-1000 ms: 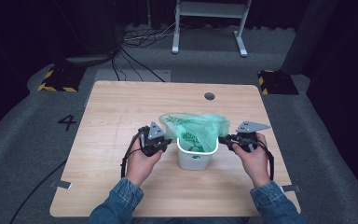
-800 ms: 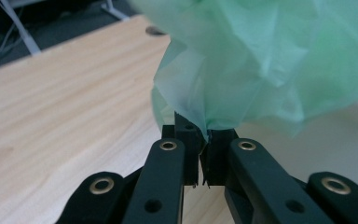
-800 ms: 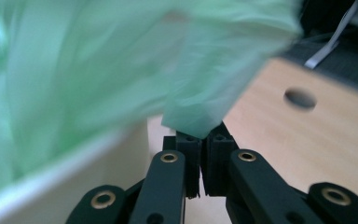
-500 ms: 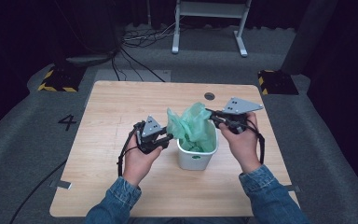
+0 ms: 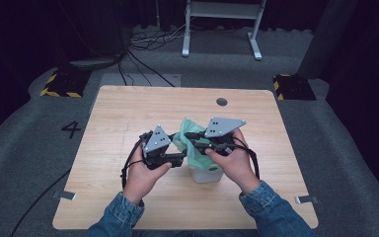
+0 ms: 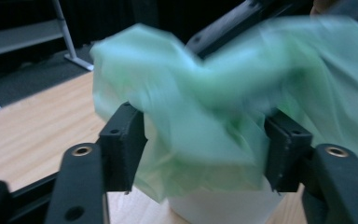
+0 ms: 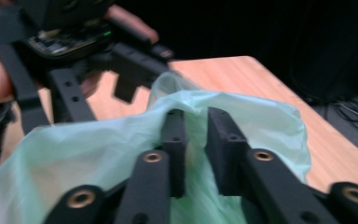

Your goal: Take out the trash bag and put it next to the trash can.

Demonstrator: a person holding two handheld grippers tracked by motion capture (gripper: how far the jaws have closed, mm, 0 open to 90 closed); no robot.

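A small white bin [image 5: 208, 175] stands at the middle of the wooden table [image 5: 128, 113], with a green plastic bag [image 5: 190, 148] bunched up above its rim. My left gripper [image 5: 180, 159] points right at the bag. In the left gripper view its jaws [image 6: 200, 149] stand wide, having just been opening, with the blurred bag [image 6: 205, 107] loose between them above the bin [image 6: 223, 207]. My right gripper [image 5: 191, 139] points left into the bag. Its jaws [image 7: 198, 140] have just opened to a narrow gap with bag film [image 7: 261, 121] in it. The left gripper [image 7: 135, 70] faces it closely.
A round cable hole [image 5: 221, 101] sits near the table's far edge. On the grey floor lie a painted number 4 [image 5: 72, 129], yellow-and-black blocks [image 5: 59, 84] and cables. A metal stand [image 5: 222, 24] is beyond the table.
Both grippers have risen and the right one has moved left toward the middle. The bag, earlier spread over the bin's rim, is now gathered into a bunch between them. The left jaws stand wider.
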